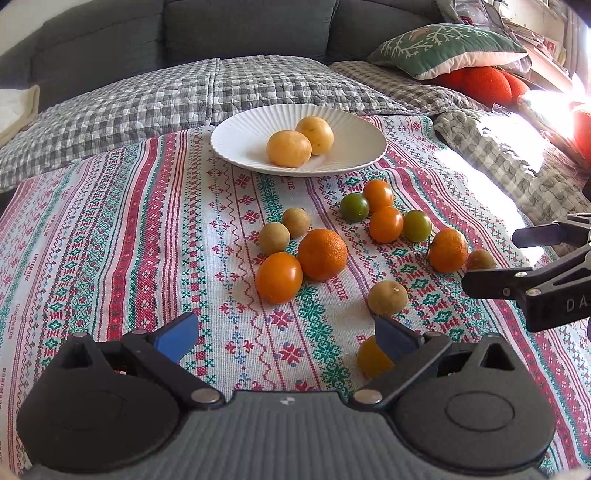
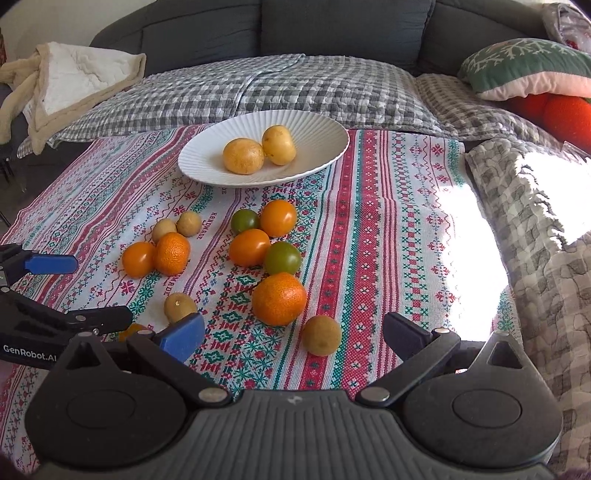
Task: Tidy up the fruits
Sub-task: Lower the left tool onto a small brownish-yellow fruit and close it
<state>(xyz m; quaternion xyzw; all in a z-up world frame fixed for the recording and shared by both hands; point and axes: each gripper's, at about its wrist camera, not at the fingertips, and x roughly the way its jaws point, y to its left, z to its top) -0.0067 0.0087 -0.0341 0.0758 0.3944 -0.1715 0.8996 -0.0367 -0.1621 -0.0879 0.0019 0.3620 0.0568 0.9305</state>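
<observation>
My left gripper (image 1: pixel 284 334) was wide and held nothing — ready to pick. The fruits (image 1: pixel 322 254) lay loose on the cloth (image 1: pixel 147 240); two sat in the plate (image 1: pixel 240 140). My right gripper (image 2: pixel 293 328) was wide too.

Patterned tablecloth (image 1: pixel 147 229), checked quilt (image 1: pixel 147 99), grey sofa (image 1: pixel 221 29), green cushion (image 1: pixel 443 46), cream blanket (image 2: pixel 74 77)
</observation>
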